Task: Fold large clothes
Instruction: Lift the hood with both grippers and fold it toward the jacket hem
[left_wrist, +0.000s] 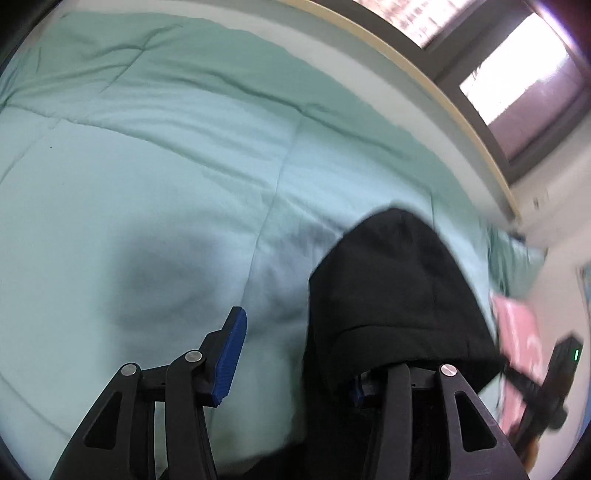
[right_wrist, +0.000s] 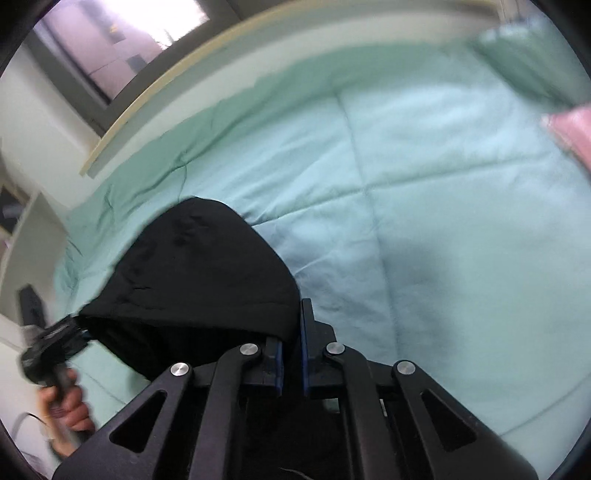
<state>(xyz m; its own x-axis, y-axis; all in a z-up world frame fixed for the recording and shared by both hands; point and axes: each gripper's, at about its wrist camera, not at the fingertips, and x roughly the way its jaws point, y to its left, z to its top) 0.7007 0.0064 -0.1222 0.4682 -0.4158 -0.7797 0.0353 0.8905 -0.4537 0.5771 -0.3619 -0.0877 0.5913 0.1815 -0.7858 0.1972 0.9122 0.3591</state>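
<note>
A bedroom in a home. Bed (left_wrist: 166, 177) spread with a quilted pale green comforter (right_wrist: 424, 192), stitched in large squares, creased toward the far side. Pale bed frame edge (left_wrist: 436, 85) along a window (left_wrist: 517, 74) with dark framing and daylight behind. Pink pillow (left_wrist: 517, 332) at one end, white wall (right_wrist: 33, 122) beside.
</note>
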